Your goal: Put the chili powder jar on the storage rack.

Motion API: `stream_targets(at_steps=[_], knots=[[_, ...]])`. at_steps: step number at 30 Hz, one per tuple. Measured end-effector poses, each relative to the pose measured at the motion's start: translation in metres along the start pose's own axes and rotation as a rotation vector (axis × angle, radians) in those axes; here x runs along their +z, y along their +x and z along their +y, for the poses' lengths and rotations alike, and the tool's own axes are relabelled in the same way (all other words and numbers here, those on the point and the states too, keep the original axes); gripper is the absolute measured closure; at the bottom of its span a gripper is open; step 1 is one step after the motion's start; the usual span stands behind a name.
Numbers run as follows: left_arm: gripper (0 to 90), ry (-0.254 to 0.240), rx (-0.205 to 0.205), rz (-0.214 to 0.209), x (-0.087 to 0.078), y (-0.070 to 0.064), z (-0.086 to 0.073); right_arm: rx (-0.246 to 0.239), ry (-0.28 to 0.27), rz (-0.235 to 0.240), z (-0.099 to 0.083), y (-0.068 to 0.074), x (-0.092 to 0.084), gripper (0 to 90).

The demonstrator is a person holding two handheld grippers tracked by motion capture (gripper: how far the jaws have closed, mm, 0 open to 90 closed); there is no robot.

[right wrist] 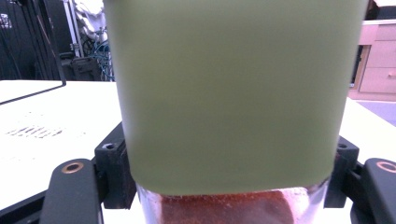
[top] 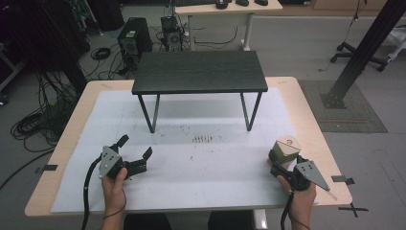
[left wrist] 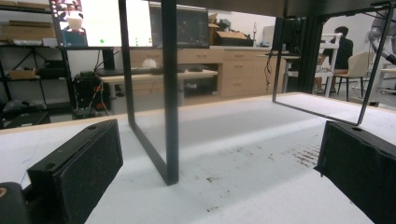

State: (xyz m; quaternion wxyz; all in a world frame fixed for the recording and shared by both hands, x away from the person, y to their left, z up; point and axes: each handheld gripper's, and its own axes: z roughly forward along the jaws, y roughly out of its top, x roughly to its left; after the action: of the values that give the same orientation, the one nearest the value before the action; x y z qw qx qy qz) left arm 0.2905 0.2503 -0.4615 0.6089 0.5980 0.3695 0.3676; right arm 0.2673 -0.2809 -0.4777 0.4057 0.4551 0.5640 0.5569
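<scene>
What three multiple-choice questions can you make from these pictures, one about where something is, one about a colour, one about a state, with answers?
1. Where does the square jar with the pale green sleeve stand?
A. on the small black table
B. near the right edge of the white mat
C. on the floor

2. What colour is the powder in the jar's clear bottom?
A. blue
B. white
C. reddish brown

3. How does the left gripper stand?
A. open, nothing between its jaws
B. shut on the jar
C. shut on a table leg

Answers: 1 B, the high view shows it on the white mat by the right gripper. 2 C, the right gripper view shows it. 3 A, its pads stand wide apart.
</scene>
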Motion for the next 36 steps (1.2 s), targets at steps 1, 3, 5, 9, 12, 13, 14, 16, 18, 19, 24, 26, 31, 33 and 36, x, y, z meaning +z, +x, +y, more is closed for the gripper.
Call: stream_targets(at_steps=[1, 3, 5, 9, 12, 13, 14, 16, 18, 19, 24, 26, 31, 33, 36], knots=[[0.4, 0.000, 0.000, 0.000, 0.0001, 0.0000, 0.0000, 0.000, -0.001, -0.002, 0.0000, 0.0000, -0.0002, 27.4], [0.4, 0.000, 0.000, 0.000, 0.0000, 0.0000, -0.0001, -0.002, 0.001, -0.005, 0.0000, 0.0003, -0.0003, 27.6], [0.4, 0.000, 0.000, 0.000, 0.0000, -0.0001, 0.0000, -0.003, 0.002, -0.006, 0.0000, 0.0003, -0.0002, 27.8], [0.4, 0.000, 0.000, 0.000, 0.0001, 0.0000, 0.0000, -0.004, 0.004, -0.008, 0.0001, 0.0005, -0.0003, 28.0], [0.4, 0.000, 0.000, 0.000, 0.0000, 0.0000, 0.0000, -0.005, 0.005, -0.007, 0.0001, 0.0005, -0.0003, 28.2], [0.4, 0.000, 0.000, 0.000, 0.0000, 0.0000, 0.0000, -0.005, 0.006, -0.007, 0.0001, 0.0005, -0.0003, 28.3], [0.4, 0.000, 0.000, 0.000, 0.0001, 0.0000, 0.0000, -0.006, 0.006, -0.007, 0.0000, 0.0005, -0.0003, 28.4], [0.4, 0.000, 0.000, 0.000, 0.0001, 0.0000, -0.0001, -0.006, 0.006, -0.006, 0.0001, 0.0005, -0.0003, 28.5], [0.4, 0.000, 0.000, 0.000, 0.0001, 0.0000, 0.0000, -0.005, 0.007, -0.005, 0.0001, 0.0004, -0.0003, 28.6], [0.4, 0.000, 0.000, 0.000, 0.0001, 0.0001, -0.0001, -0.006, 0.007, -0.005, 0.0001, 0.0004, -0.0002, 28.6], [0.4, 0.000, 0.000, 0.000, 0.0001, 0.0000, 0.0000, -0.008, 0.007, -0.005, 0.0000, 0.0005, -0.0003, 28.8], [0.4, 0.000, -0.001, 0.000, 0.0002, 0.0000, 0.0000, -0.009, 0.007, -0.005, 0.0000, 0.0006, -0.0003, 28.9], [0.4, 0.000, 0.000, 0.000, 0.0001, 0.0000, 0.0000, -0.008, 0.007, -0.001, 0.0000, 0.0004, -0.0003, 29.0], [0.4, 0.000, 0.000, 0.000, 0.0001, 0.0000, 0.0000, -0.008, 0.007, -0.002, 0.0000, 0.0004, -0.0002, 29.0], [0.4, 0.000, 0.000, 0.000, 0.0001, 0.0000, 0.0000, -0.008, 0.008, -0.002, 0.0000, 0.0005, -0.0002, 29.0]])
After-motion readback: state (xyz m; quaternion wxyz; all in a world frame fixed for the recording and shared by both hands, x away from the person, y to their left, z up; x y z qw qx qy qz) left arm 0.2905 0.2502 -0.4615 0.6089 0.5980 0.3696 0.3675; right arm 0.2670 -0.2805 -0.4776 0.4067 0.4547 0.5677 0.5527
